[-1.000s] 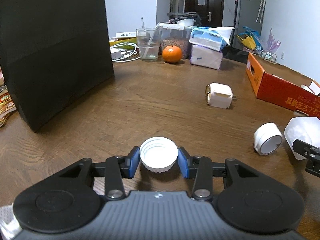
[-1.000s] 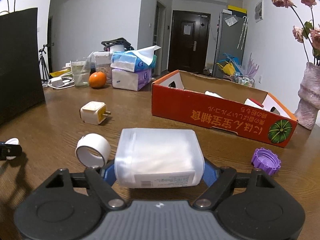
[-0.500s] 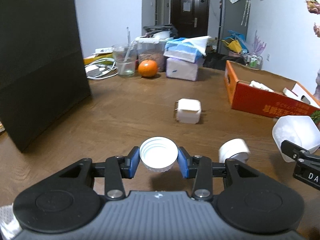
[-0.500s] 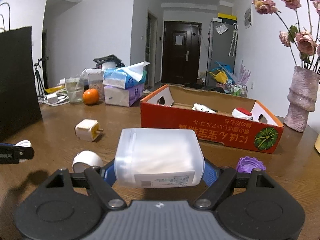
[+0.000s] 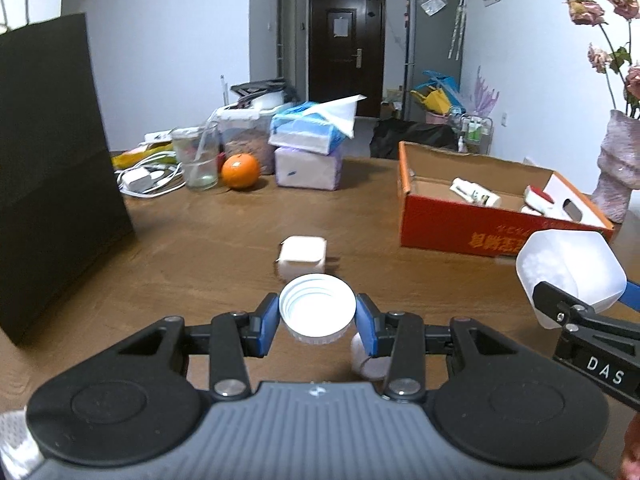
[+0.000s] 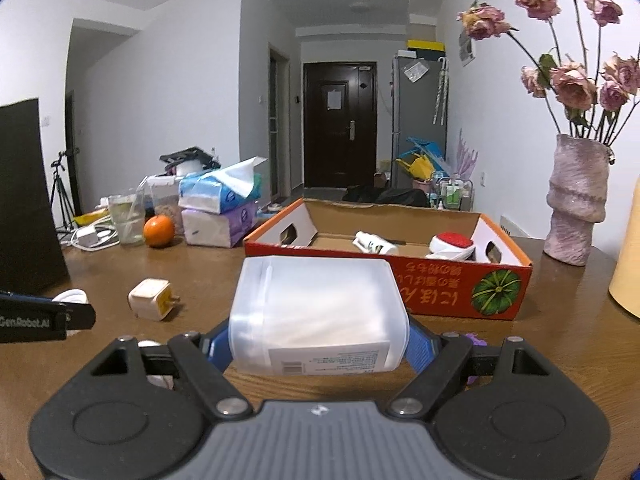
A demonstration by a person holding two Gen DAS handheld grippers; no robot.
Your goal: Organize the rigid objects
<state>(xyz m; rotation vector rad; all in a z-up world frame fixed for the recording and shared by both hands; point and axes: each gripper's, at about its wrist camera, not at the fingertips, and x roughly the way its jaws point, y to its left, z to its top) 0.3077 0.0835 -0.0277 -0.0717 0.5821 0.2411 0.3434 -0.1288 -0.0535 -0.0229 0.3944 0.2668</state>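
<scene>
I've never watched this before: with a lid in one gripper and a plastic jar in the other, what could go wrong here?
The white lid is pinched only at its edges by the left gripper, so it might pop out. The jar is wide and smooth in the right gripper and could slip. Either could clip the wall of the red box going in.

The left gripper's finger (image 5: pixel 370 330) hides most of a small white roll (image 5: pixel 370 364). A purple cap (image 6: pixel 474 340) peeks out behind the right gripper's finger (image 6: pixel 418 346).
</scene>
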